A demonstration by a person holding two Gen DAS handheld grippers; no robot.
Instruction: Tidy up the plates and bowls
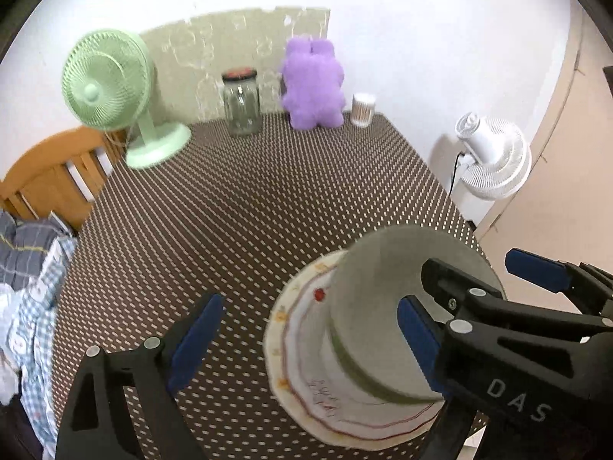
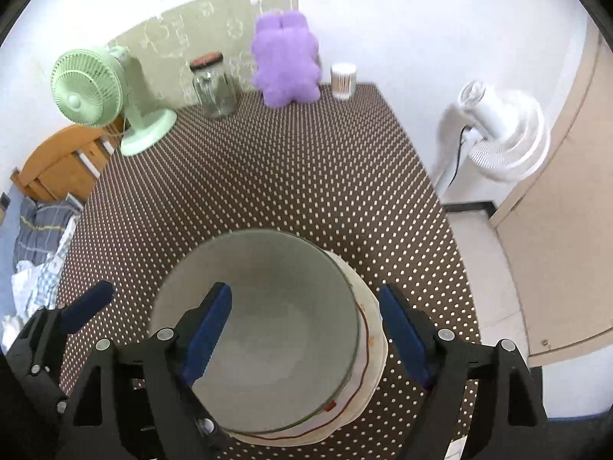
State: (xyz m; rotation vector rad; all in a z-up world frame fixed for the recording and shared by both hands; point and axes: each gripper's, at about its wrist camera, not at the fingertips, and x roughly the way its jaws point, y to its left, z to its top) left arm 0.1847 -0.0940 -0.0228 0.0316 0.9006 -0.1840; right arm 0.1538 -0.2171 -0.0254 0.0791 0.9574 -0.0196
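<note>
We found the grey bowl (image 2: 264, 329) sitting on the patterned plate (image 1: 302, 349), the pair stacked near the front edge of the dotted tabletop (image 1: 237, 207). Our left hand-held gripper (image 1: 306, 341) was released, its blue pads spread wide: one stood over the bare tabletop to the left of the plate, the other over the bowl's inside, neither pressing on anything. Our right hand-held gripper (image 2: 306, 331) was likewise released, one pad hanging over the bowl's hollow and the other just outside the plate's right rim, with no pad pinching the bowl wall or rim. At the far edge we saw a green fan (image 2: 92, 88), a glass jar (image 2: 212, 88), a purple plush toy (image 2: 285, 61) and a small white container (image 2: 343, 80). A white fan (image 2: 502, 134) stood off the tabletop to the right.
</note>
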